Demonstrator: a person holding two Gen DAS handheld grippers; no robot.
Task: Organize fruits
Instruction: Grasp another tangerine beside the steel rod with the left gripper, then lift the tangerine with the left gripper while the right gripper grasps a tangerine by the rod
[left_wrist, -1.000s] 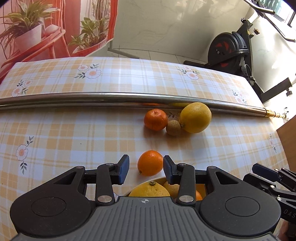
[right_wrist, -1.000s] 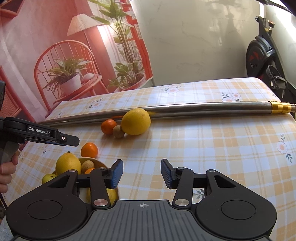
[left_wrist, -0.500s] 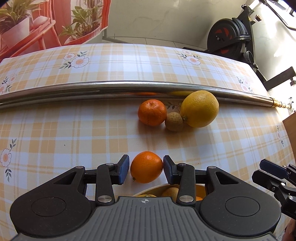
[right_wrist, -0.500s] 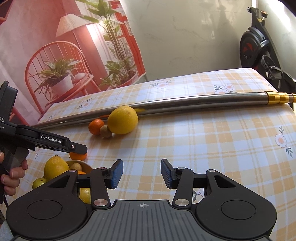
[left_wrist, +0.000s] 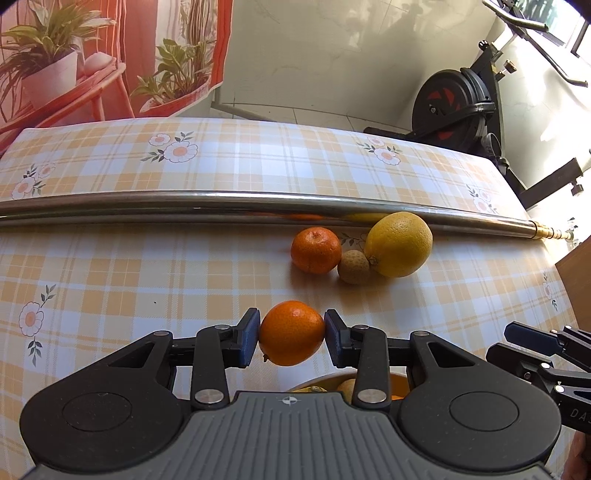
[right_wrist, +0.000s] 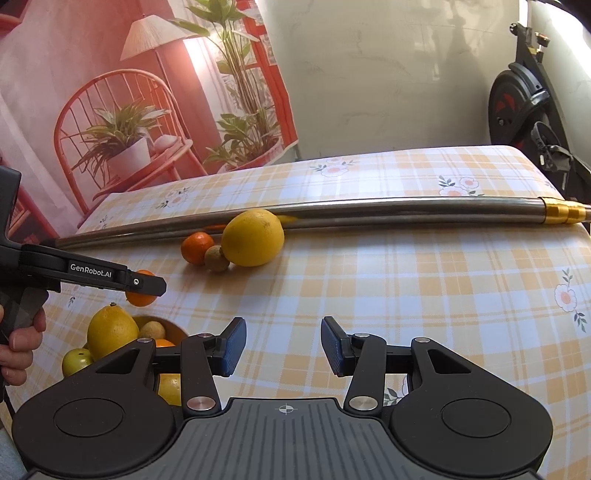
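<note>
Left gripper (left_wrist: 291, 338), black with blue pads, has its jaws closing on a small round orange mandarin (left_wrist: 291, 332); both pads touch the fruit's sides, and it is pinched between them just above the orange-and-white plaid tablecloth (left_wrist: 147, 280). Directly below the gripper, the rim of a tan fruit bowl (right_wrist: 173, 326) is partly visible; in the right wrist view it contains a large yellow lemon (right_wrist: 112, 331), a small brown round fruit (right_wrist: 152, 329), a small green fruit (right_wrist: 77, 362) and further orange pieces. Farther along the table, a second orange mandarin (left_wrist: 315, 250), a small tan round fruit (left_wrist: 353, 266) and a large yellow citrus (left_wrist: 399, 243) lie in a touching row just in front of a long steel tube with a brass end (left_wrist: 221, 203). Right gripper (right_wrist: 283, 345) hangs over bare tablecloth with its jaws apart and nothing between them. A person's hand (right_wrist: 18, 347) grips the left tool's handle.
</note>
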